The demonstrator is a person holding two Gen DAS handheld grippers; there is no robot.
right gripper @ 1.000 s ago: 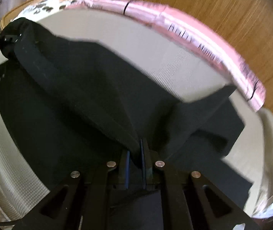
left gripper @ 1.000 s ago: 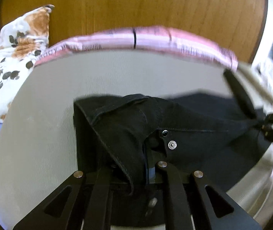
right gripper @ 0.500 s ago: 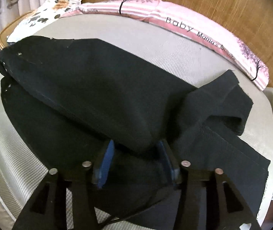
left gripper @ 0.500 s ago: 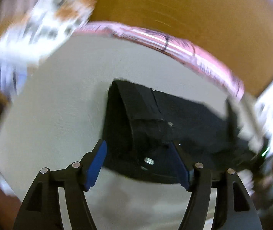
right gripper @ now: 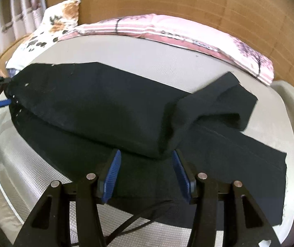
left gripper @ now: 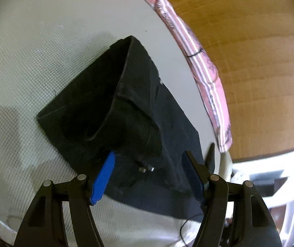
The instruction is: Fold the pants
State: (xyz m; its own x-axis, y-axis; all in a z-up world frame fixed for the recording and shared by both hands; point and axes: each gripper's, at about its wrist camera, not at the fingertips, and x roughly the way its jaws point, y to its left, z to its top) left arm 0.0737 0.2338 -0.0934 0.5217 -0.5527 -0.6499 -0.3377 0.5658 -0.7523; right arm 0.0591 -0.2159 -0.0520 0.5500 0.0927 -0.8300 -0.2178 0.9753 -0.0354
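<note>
Left wrist view: left gripper (left gripper: 149,177) open, empty, over the waistband end of the black pants (left gripper: 109,111) on the bed (left gripper: 33,41); cloth runs toward 12. Right wrist view: right gripper (right gripper: 146,175) open w/ nothing held, folded leg just ahead at 12, long axis 9-to-3, so right is nearer the leg end.

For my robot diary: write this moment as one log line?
task: fold pants | left gripper: open | right gripper: open | pants: lying on bed
</note>
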